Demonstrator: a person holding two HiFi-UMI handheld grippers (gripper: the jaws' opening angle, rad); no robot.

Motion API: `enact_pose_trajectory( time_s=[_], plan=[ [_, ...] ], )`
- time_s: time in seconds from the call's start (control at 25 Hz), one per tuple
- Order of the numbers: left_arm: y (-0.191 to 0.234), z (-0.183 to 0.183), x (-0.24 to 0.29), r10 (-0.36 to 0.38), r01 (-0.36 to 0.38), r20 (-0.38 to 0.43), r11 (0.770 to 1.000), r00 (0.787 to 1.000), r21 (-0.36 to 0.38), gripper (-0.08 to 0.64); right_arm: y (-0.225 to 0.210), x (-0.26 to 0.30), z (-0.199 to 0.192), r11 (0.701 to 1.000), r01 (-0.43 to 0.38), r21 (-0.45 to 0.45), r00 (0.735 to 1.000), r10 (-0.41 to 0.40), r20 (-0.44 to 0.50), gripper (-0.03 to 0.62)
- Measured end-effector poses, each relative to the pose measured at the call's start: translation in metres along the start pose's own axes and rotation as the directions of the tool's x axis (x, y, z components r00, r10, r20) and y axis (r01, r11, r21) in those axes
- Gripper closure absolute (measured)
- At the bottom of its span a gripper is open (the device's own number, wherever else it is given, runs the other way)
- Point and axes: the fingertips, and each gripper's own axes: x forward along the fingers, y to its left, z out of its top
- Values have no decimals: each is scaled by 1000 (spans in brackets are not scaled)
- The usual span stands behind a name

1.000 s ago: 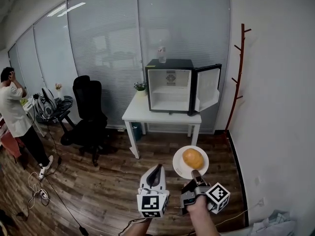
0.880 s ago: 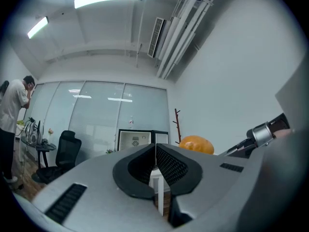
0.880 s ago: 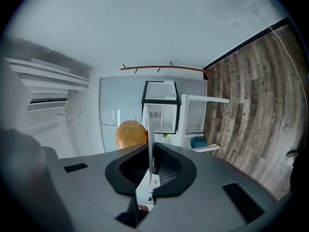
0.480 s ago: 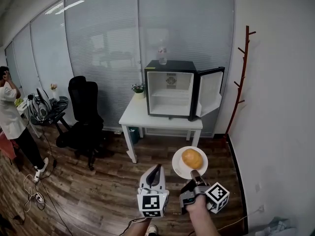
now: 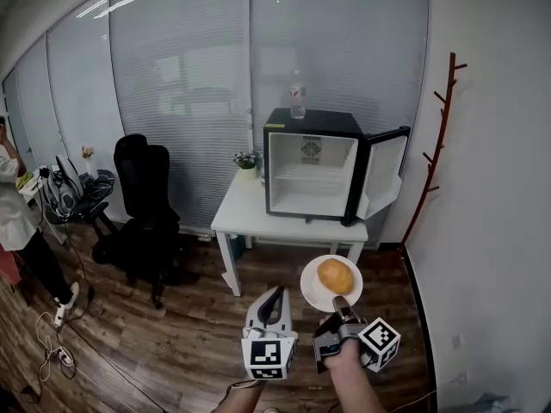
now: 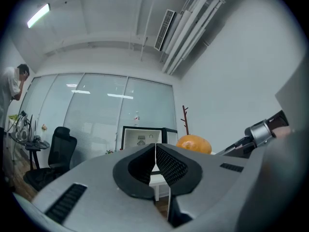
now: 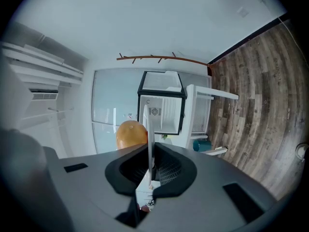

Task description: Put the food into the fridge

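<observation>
Head view: nearer the fridge [image 5: 314, 120] than a second ago, not yet within reach. Right gripper [image 5: 340, 300] pinching plate [image 5: 312, 293] rim, food [image 5: 335, 275] aboard; left gripper [image 5: 276, 292] closed, empty

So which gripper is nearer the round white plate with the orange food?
Right. The right gripper clamps the near rim of the round white plate in its fingers; the left gripper, shut and empty, is apart from it, to its left.

Orange-yellow food [image 5: 336, 275] lies on white plate [image 5: 312, 295]; black fridge [image 5: 312, 166] stands open.
</observation>
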Motion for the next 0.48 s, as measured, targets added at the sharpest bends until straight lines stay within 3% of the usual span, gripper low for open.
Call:
enact_pose_trajectory(
  time_s=[0.28, 0.48],
  plan=[
    [48, -2, 39, -9, 9, 14, 1000, 1000, -11, 528, 10, 55, -19, 1000, -12, 12, 1000, 12, 5, 551],
    [59, -5, 56, -17, 17, 14, 1000, 1000, -14, 528, 11, 76, -22, 1000, -14, 11, 1000, 14, 8, 551]
  ],
)
